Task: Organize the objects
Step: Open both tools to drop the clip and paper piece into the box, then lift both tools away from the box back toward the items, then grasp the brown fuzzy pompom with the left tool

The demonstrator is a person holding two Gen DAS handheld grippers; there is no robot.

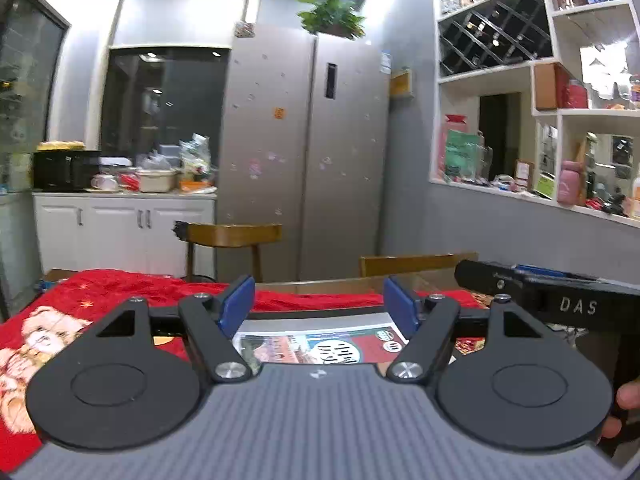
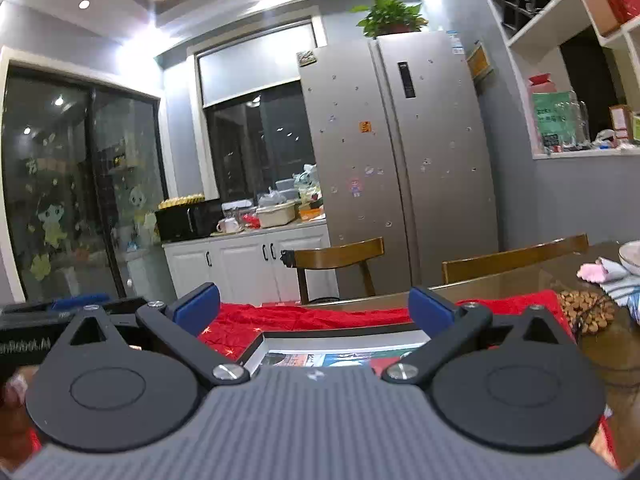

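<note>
A flat printed box with a black rim and a red, green and white picture (image 1: 320, 346) lies on the red cloth (image 1: 120, 292) in front of both grippers; it also shows in the right wrist view (image 2: 328, 350). My left gripper (image 1: 319, 304) is open and empty above the box's near edge. My right gripper (image 2: 314, 308) is open and empty, held above the same box. The right gripper's black body (image 1: 560, 296) shows at the right of the left wrist view.
The red cloth covers a wooden table (image 2: 500, 284). At its right end lie a heap of brown beads (image 2: 586, 310), a pink cloth (image 2: 600, 270) and a bowl (image 2: 632, 256). Two wooden chairs (image 2: 340, 254) stand behind the table, before a fridge (image 2: 400, 160).
</note>
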